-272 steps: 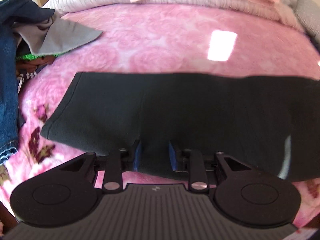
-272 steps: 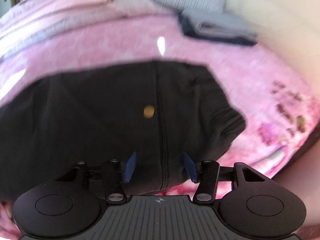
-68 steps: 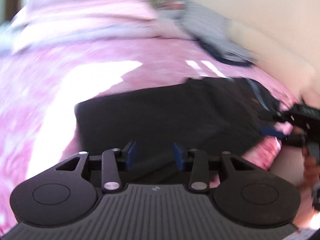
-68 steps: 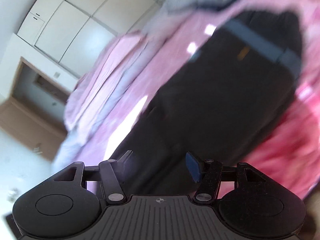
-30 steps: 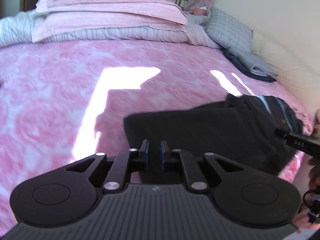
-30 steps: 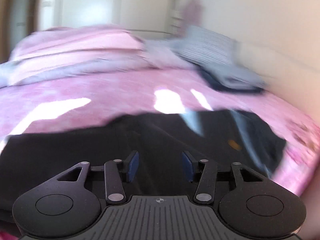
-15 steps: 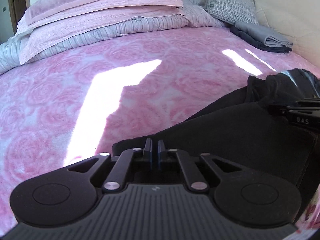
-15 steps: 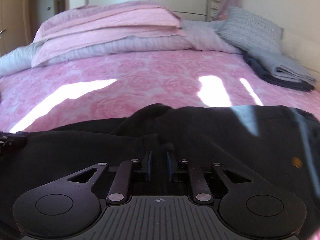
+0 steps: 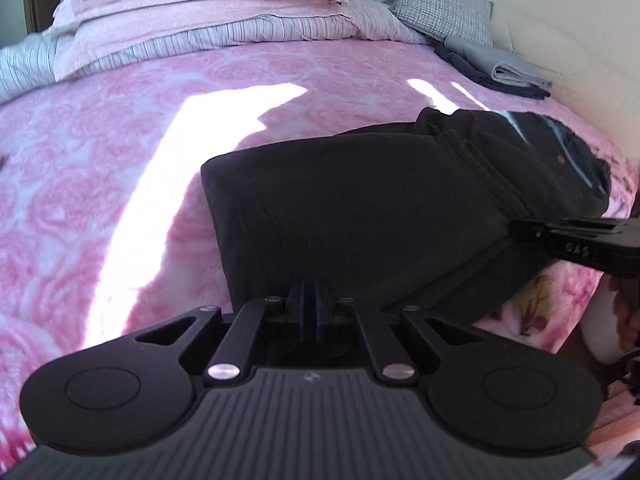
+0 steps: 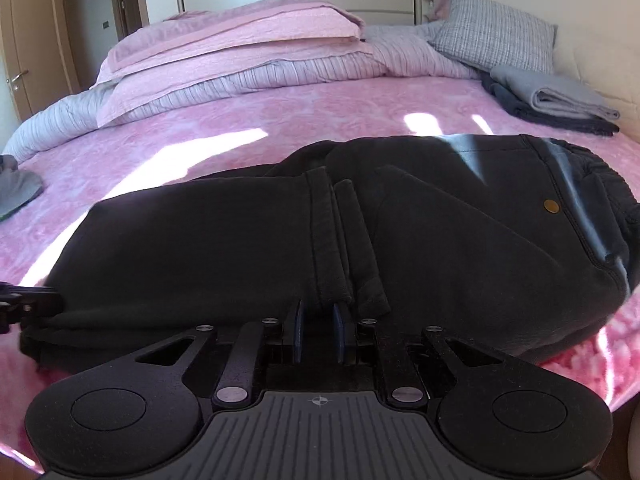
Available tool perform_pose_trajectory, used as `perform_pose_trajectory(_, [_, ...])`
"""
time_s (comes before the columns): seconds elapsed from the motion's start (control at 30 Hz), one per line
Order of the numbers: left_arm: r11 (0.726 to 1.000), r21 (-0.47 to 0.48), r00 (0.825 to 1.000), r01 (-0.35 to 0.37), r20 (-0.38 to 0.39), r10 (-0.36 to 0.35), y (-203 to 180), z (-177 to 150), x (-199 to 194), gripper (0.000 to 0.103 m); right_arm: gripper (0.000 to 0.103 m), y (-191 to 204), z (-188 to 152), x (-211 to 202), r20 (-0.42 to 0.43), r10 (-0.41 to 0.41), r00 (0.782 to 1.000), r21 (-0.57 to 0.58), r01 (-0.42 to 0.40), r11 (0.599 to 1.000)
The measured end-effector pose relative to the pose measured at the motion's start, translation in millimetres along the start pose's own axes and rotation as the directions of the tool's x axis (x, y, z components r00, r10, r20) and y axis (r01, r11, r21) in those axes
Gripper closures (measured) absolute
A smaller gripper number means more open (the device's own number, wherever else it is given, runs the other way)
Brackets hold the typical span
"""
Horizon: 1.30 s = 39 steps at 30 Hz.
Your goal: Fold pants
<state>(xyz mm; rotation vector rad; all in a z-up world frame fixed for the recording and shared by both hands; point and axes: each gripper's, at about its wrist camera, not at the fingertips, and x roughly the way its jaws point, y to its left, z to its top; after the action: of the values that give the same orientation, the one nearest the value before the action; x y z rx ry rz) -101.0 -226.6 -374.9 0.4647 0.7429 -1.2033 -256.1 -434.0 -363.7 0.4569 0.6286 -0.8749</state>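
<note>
Black pants [image 9: 360, 216] lie folded on the pink bedspread [image 9: 120, 184], leg ends laid over the waist half. Their doubled hems [image 10: 336, 240] run toward the right wrist camera, and a brass button [image 10: 552, 206] shows near the waistband. My left gripper [image 9: 309, 308] is shut on the fold's near edge. My right gripper [image 10: 317, 334] is shut on the hem fabric, which bunches between its blue pads. Each gripper shows in the other's view: the right gripper [image 9: 560, 236] at the far right, the left gripper [image 10: 28, 304] at the left edge.
Folded pink and striped bedding [image 10: 240, 48] and a checked pillow [image 10: 496, 36] fill the back of the bed. A stack of folded grey and dark clothes [image 10: 552, 100] sits at the back right. A grey cloth [image 10: 16, 188] lies at the left. The bed's edge drops off at the near right [image 9: 560, 320].
The right jaws closed on the pants a second ago. Both grippers then sank with the lifted fabric, which now lies flatter, with the hems over the waist half.
</note>
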Motion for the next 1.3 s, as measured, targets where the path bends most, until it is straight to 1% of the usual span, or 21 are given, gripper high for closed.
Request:
perform_pose_trajectory(0.03, [1.0,0.001,1.0,-0.007,-0.003,0.007,-0.8,2.4,-1.9,0.1,0.092,-4.4,1.3,-4.5,-0.002,0.007,1.0,0.027,-0.007,1.0])
perform_pose_trajectory(0.1, [1.0,-0.01,1.0,-0.004,-0.004,0.004,-1.1,6.2,-7.3,0.099,0.086,-20.0,0.7,-16.8,0.014,0.014,1.0,0.105,-0.016,0.994])
perform_pose_trajectory(0.13, [1.0,-0.017,1.0,-0.001,-0.001,0.001,-0.7,7.6,-10.5,0.099,0.079,-32.5,-0.9,-24.3,0.032,0.019,0.999,0.161,-0.024,0.987])
perform_pose_trajectory(0.17, [1.0,-0.026,1.0,0.005,0.003,-0.004,-0.1,8.3,-13.9,0.098,0.069,-46.0,-2.7,-31.0,0.056,0.027,0.998,0.219,-0.038,0.975])
perform_pose_trajectory(0.23, [0.999,-0.047,1.0,0.015,0.006,-0.015,0.9,10.0,-18.0,0.097,0.059,-78.8,-6.4,-44.6,0.111,0.027,0.993,0.352,-0.065,0.934])
perform_pose_trajectory(0.27, [0.998,-0.059,1.0,0.02,0.003,-0.019,1.8,10.5,-19.1,0.097,0.057,-95.9,-9.3,-50.2,0.138,0.021,0.99,0.411,-0.076,0.908])
perform_pose_trajectory(0.33, [0.997,-0.079,1.0,0.024,-0.001,-0.024,2.7,12.3,-19.8,0.097,0.055,-129.0,-13.0,-57.9,0.167,0.001,0.986,0.503,-0.086,0.86])
perform_pose_trajectory(0.4, [0.996,-0.089,1.0,0.026,-0.004,-0.026,0.6,14.6,-20.1,0.097,0.055,-158.2,-16.7,-61.8,0.171,-0.04,0.985,0.576,-0.067,0.814])
perform_pose_trajectory(0.43, [0.996,-0.09,1.0,0.021,-0.006,-0.022,-0.9,16.0,-20.1,0.097,0.055,-172.6,-19.3,-63.0,0.183,-0.052,0.982,0.612,-0.073,0.787])
perform_pose_trajectory(0.5, [0.995,-0.096,1.0,0.018,-0.014,-0.019,-4.0,18.9,-19.4,0.095,0.055,-198.4,-25.5,-62.8,0.199,-0.053,0.979,0.683,-0.099,0.724])
perform_pose_trajectory(0.6, [0.991,-0.13,0.999,0.023,-0.028,-0.027,-5.5,21.2,-16.8,0.092,0.054,-229.6,-33.5,-61.1,0.246,-0.028,0.969,0.755,-0.173,0.632])
perform_pose_trajectory(0.67, [0.99,-0.144,0.999,0.011,-0.042,-0.017,-5.2,20.8,-14.2,0.092,0.053,-245.8,-35.8,-59.1,0.275,-0.022,0.961,0.779,-0.209,0.591])
perform_pose_trajectory(0.73, [0.987,-0.158,0.998,0.003,-0.055,-0.012,-3.2,20.7,-12.2,0.092,0.052,-259.8,-35.2,-52.3,0.275,-0.034,0.961,0.8,-0.209,0.562])
perform_pose_trajectory(0.8, [0.984,-0.178,0.998,0.006,-0.061,-0.017,-0.3,20.8,-11.5,0.091,0.052,-272.0,-33.4,-43.8,0.254,-0.039,0.966,0.819,-0.194,0.54])
perform_pose_trajectory(0.87, [0.981,-0.196,0.998,0.008,-0.063,-0.021,2.3,20.8,-11.5,0.091,0.052,-280.1,-36.8,-36.0,0.242,-0.032,0.97,0.827,-0.189,0.529])
perform_pose_trajectory(1.0, [0.978,-0.206,0.998,-0.008,-0.07,-0.006,5.8,19.8,-11.0,0.091,0.052,-289.1,-35.6,-20.4,0.288,0.014,0.958,0.823,-0.255,0.508])
perform_pose_trajectory(1.1, [0.976,-0.215,0.997,-0.015,-0.071,0.0,8.2,18.4,-11.1,0.091,0.052,-291.4,-34.5,-12.3,0.306,0.01,0.952,0.824,-0.27,0.497])
perform_pose_trajectory(1.13, [0.975,-0.22,0.998,-0.016,-0.07,0.001,9.0,18.0,-11.6,0.091,0.052,-291.6,-33.5,-11.6,0.307,0.01,0.952,0.822,-0.27,0.502])
perform_pose_trajectory(1.23, [0.972,-0.233,0.998,-0.012,-0.065,-0.003,11.7,15.4,-13.0,0.09,0.053,-288.4,-29.9,-13.5,0.296,0.017,0.955,0.802,-0.258,0.539])
perform_pose_trajectory(1.27, [0.971,-0.238,0.998,-0.01,-0.064,-0.005,12.5,14.3,-13.6,0.09,0.054,-288.0,-29.0,-14.3,0.308,0.03,0.951,0.793,-0.274,0.545])
perform_pose_trajectory(1.3, [0.97,-0.242,0.998,-0.007,-0.06,-0.008,13.1,13.5,-14.4,0.09,0.054,-287.9,-29.2,-15.6,0.337,0.056,0.94,0.785,-0.314,0.534])
